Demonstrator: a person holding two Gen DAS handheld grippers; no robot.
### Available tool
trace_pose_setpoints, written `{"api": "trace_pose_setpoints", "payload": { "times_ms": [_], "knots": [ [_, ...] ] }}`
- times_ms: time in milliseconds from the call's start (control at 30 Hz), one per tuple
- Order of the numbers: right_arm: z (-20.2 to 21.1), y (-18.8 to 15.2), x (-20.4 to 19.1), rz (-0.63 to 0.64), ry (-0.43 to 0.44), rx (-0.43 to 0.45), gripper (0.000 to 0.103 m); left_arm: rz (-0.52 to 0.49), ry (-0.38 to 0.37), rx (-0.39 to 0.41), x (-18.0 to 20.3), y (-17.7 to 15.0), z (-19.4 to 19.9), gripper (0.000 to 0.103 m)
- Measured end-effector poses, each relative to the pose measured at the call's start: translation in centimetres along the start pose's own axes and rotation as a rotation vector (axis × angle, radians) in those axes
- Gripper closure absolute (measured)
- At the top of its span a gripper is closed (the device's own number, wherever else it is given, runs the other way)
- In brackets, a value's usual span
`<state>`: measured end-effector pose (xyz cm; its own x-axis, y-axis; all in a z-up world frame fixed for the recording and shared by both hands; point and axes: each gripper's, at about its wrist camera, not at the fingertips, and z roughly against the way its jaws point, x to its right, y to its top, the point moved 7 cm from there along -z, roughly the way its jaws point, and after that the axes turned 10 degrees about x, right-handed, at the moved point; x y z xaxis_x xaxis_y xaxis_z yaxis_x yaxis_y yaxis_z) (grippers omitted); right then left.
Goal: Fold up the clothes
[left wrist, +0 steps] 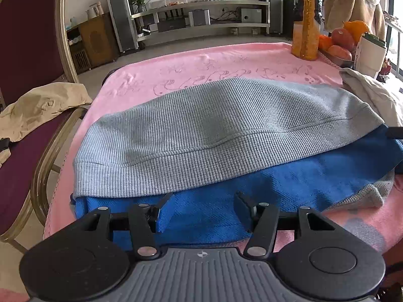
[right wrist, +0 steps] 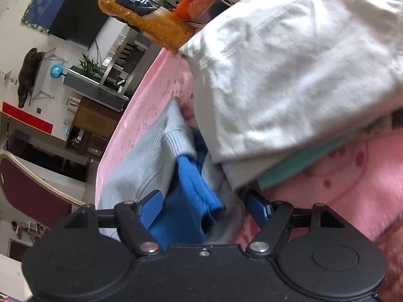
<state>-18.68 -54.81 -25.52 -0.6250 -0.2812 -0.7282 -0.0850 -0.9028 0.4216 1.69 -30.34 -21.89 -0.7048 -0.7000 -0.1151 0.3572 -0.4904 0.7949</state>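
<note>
A sweater lies folded across the pink blanket (left wrist: 176, 75), its grey waffle-knit part (left wrist: 214, 130) on top of its blue part (left wrist: 289, 183). My left gripper (left wrist: 202, 209) is open and low over the near edge of the blue part, with nothing pinched. In the right wrist view the camera is rolled sideways at the sweater's end, where a blue fold (right wrist: 194, 196) and grey knit (right wrist: 141, 166) bunch together. My right gripper (right wrist: 204, 206) is open, its fingers either side of that blue fold without clamping it.
A stack of white and cream folded clothes (right wrist: 289, 75) sits right beside the sweater's end, also visible as cream cloth (left wrist: 372, 93). An orange drink bottle (left wrist: 306, 17) and a fruit bowl (left wrist: 340, 45) stand at the far right. A burgundy chair (left wrist: 22, 50) with beige cloth (left wrist: 37, 105) is left.
</note>
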Motion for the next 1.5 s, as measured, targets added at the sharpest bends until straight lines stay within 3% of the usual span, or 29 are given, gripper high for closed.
{"api": "trace_pose_setpoints", "payload": {
  "times_ms": [100,167,233,333,433,500,567,700,800,867,967,1200,1267,1433,1500],
  "knots": [
    [-0.1,-0.2,0.1,-0.033,0.03,-0.002,0.029,0.002,0.004,-0.007,-0.1,-0.1,-0.2,0.047],
    [0.0,-0.4,0.6,-0.126,0.087,-0.035,0.04,0.01,0.002,-0.01,-0.2,-0.1,-0.2,0.047],
    [-0.1,-0.8,1.1,-0.228,0.145,-0.072,0.041,0.017,0.003,-0.013,-0.2,-0.2,-0.2,0.047],
    [0.1,-1.2,1.3,-0.278,0.158,-0.116,0.041,0.022,0.007,-0.016,-0.3,-0.2,-0.3,0.047],
    [0.4,-1.7,1.2,-0.24,0.11,-0.12,0.042,0.026,0.014,-0.018,-0.4,-0.2,-0.3,0.047],
    [0.8,-1.6,0.9,-0.149,0.034,-0.046,0.043,0.029,0.015,-0.02,-0.4,-0.2,-0.4,0.047],
    [0.6,-1.4,-0.2,-0.012,-0.005,0.016,0.038,0.031,0.016,-0.021,-0.3,-0.2,-0.4,0.047],
    [-0.4,-1.4,-1.2,0.062,0.036,0.035,0.032,0.029,0.014,-0.026,-0.4,-0.2,-0.6,0.047],
    [-0.4,-1.3,-0.8,-0.01,0.087,-0.017,0.032,0.029,0.015,-0.029,-0.5,-0.3,-0.6,0.047],
    [-0.3,-1.3,-0.5,-0.08,0.096,-0.083,0.037,0.039,0.015,-0.031,-0.8,-0.3,-0.6,0.047],
    [0.1,-2.8,0.5,-0.296,0.165,-0.242,0.038,0.057,0.011,-0.035,-0.9,-0.2,-0.7,0.047],
    [-1.2,-2.3,-1.2,-0.327,0.174,-0.099,0.039,0.049,0.018,-0.037,-1.0,-0.4,-0.9,0.046],
    [-1.0,-2.1,-2.1,-0.272,0.147,-0.04,0.039,0.057,0.026,-0.042,-1.4,-0.5,-1.0,0.046],
    [-0.1,-2.9,-2.1,-0.254,0.072,-0.091,0.033,0.084,0.028,-0.044,-1.7,-0.4,-1.0,0.046],
    [1.5,-1.7,-1.9,-0.156,0.02,-0.045,0.033,0.083,0.025,-0.041,-1.6,-0.3,-1.0,0.046]
  ]
}}
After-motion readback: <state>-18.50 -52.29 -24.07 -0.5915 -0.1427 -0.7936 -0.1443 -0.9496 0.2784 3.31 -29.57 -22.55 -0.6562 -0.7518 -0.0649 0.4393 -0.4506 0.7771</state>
